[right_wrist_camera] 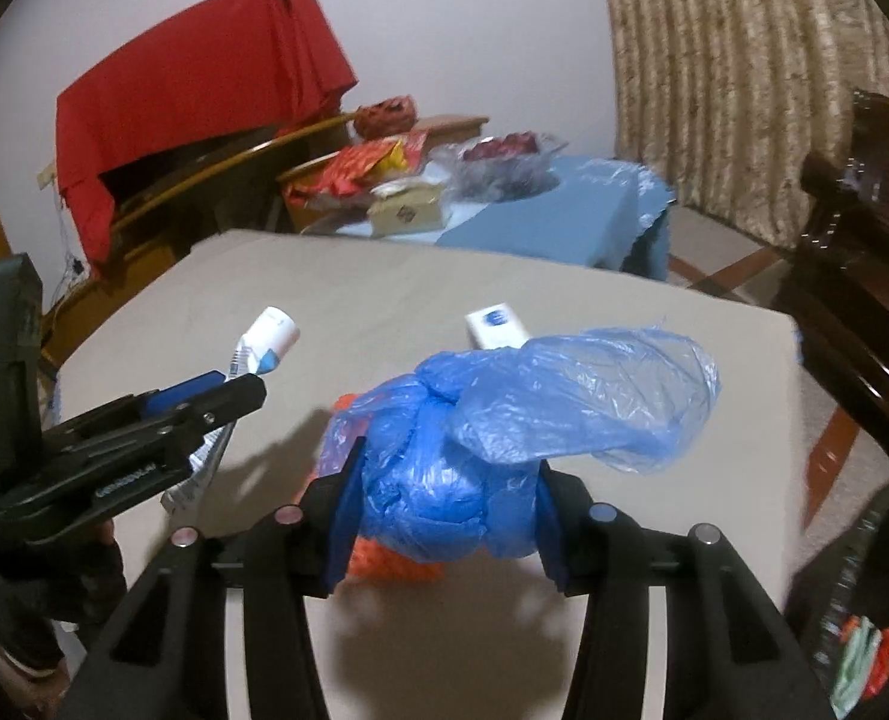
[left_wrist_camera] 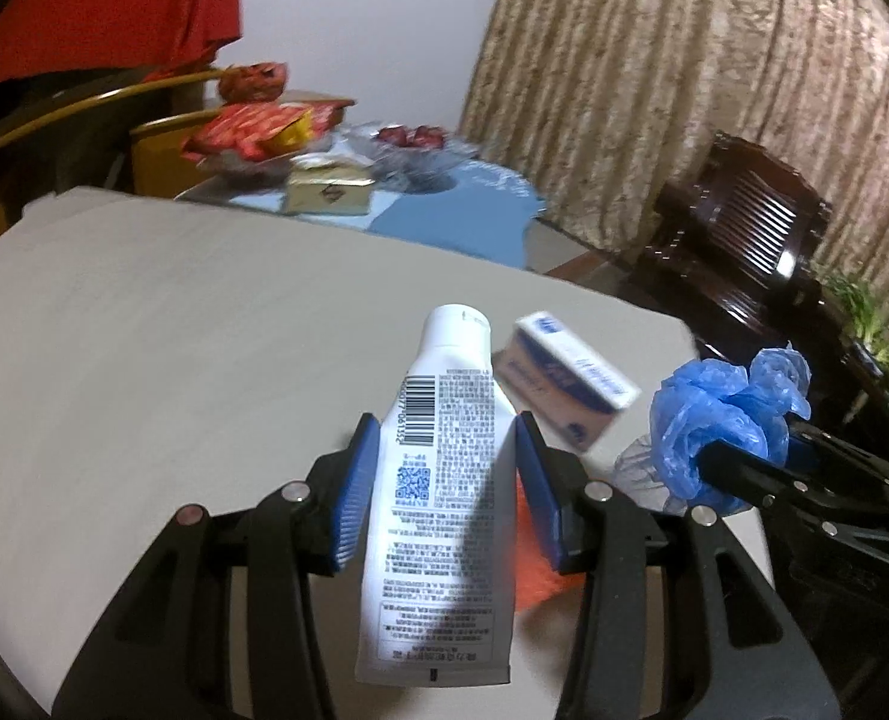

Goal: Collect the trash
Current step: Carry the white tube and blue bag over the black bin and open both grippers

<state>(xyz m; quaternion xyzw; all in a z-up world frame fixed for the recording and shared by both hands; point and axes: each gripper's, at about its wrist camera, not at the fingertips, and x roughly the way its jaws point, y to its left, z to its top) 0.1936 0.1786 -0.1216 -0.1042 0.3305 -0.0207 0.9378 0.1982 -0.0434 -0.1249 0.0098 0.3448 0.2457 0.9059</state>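
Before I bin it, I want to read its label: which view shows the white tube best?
The left wrist view: the white tube fills the centre, barcode and print facing the camera. The right wrist view shows only its cap end, beyond the left gripper.

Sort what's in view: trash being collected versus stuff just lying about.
Job:
- white tube, held in left gripper
- blue plastic bag, held in right gripper
- small box
- orange scrap

Lying about:
- snack packets
- red cloth
- wooden chair
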